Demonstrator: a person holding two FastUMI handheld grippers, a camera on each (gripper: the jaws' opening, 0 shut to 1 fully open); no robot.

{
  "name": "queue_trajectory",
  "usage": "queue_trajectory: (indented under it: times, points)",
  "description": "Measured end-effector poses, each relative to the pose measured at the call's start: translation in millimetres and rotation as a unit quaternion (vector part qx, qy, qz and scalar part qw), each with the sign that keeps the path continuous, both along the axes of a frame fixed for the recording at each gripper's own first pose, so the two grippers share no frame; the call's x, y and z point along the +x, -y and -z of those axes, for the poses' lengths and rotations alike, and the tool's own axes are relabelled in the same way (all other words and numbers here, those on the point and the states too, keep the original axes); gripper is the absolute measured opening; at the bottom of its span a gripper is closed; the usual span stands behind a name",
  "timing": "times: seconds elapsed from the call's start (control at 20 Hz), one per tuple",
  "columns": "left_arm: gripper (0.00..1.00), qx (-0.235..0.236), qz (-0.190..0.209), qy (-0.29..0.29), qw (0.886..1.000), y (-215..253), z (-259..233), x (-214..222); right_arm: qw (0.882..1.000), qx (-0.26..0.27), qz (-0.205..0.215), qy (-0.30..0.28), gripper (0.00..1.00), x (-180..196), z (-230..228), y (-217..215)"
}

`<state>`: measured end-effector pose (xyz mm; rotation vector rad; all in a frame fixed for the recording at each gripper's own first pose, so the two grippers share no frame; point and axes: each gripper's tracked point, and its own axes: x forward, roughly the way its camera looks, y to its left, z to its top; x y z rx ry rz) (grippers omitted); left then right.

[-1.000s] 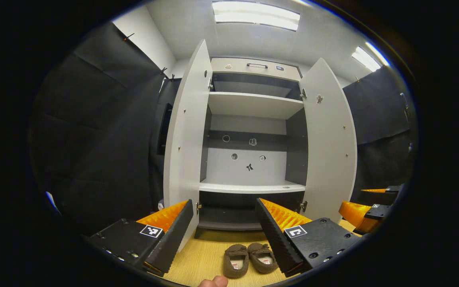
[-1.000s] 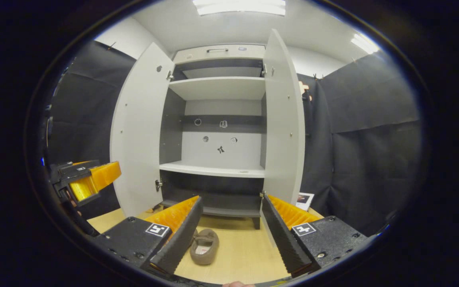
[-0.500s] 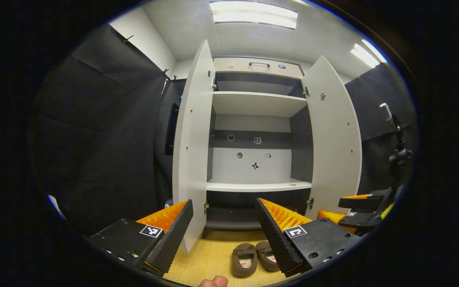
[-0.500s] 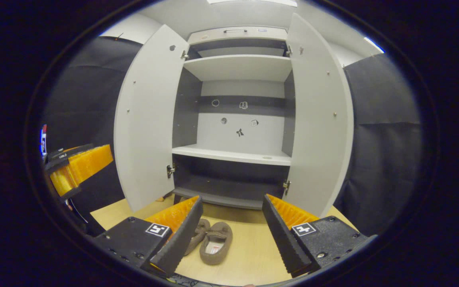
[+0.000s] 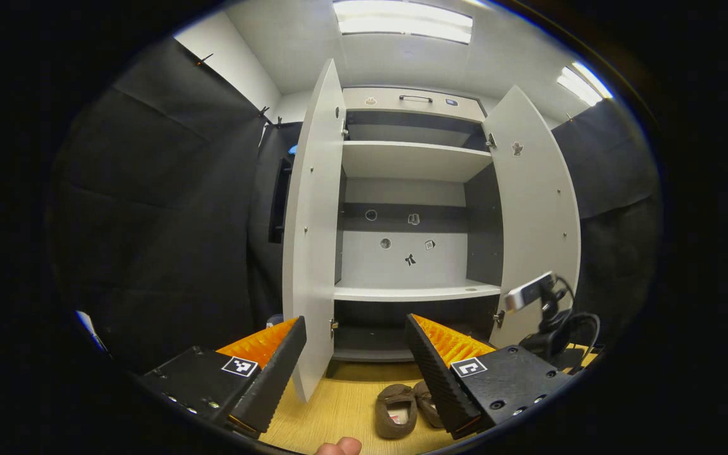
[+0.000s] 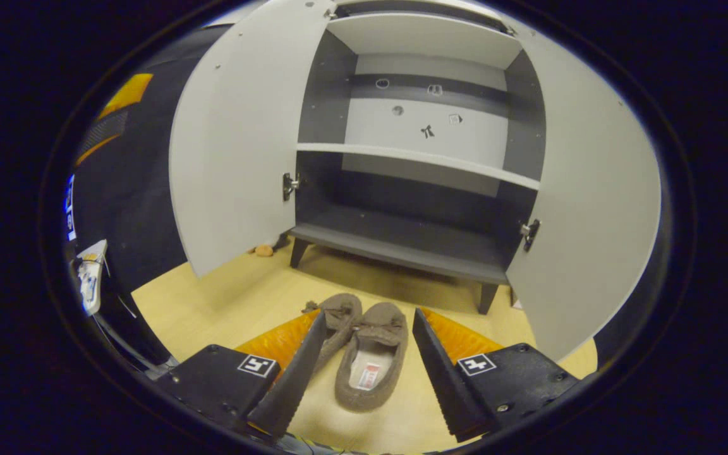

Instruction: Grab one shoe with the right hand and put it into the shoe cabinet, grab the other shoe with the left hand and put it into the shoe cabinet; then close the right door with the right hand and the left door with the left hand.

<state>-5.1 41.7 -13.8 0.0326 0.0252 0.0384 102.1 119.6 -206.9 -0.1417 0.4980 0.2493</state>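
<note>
shoes, two brown slippers, are seen side by side on the wooden floor (image 6: 237,303) in front of the shoe cabinet (image 6: 421,158). in the right gripper view the right shoe (image 6: 371,354) lies between the widely parted jaws of the right gripper (image 6: 364,366), untouched by either finger, while the left shoe (image 6: 339,322) is partly hidden behind the left-hand finger. both cabinet doors, the left door (image 6: 231,151) and the right door (image 6: 591,208), are swung open, and the shelves are seen bare. in the left gripper view the left gripper (image 5: 354,363) is held higher, jaws wide apart with nothing between them, facing the cabinet, with the shoes low on the floor beside its right-hand finger.
</note>
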Motion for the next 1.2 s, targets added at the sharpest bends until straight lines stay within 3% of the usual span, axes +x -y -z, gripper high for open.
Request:
queue_trajectory:
  times: [0.2,0.35,0.5,0.85,1.0,1.05,1.2]
  points:
    - [0.95,-0.004,-0.003,-0.004,1.000,-7.4,3.6,3.6,0.999,0.005,-0.005,-0.053,0.81,6.2,43.5,-10.4]
    - [0.95,-0.006,-0.005,-0.006,1.000,-12.0,6.1,5.0,0.996,-0.002,0.006,-0.087,0.66,13.5,73.3,-7.2]
    - [0.95,-0.008,-0.006,-0.009,1.000,-16.3,9.2,9.1,0.994,-0.013,0.010,-0.108,0.67,19.5,93.5,-4.2]
    - [0.95,-0.011,-0.003,-0.010,1.000,-16.3,12.3,13.5,0.990,-0.027,0.021,-0.136,0.53,35.2,127.0,-6.7]
    - [0.95,-0.010,-0.003,-0.012,1.000,-16.8,13.9,14.7,0.988,-0.030,0.035,-0.148,0.42,47.9,141.0,-7.4]
    - [0.95,-0.009,-0.003,-0.013,1.000,-16.6,14.0,15.4,0.988,-0.034,0.040,-0.142,0.44,52.3,142.3,-6.5]
    - [0.95,-0.006,-0.002,-0.013,1.000,-16.5,14.9,15.5,0.991,-0.052,0.036,-0.118,0.35,56.0,142.9,-5.7]
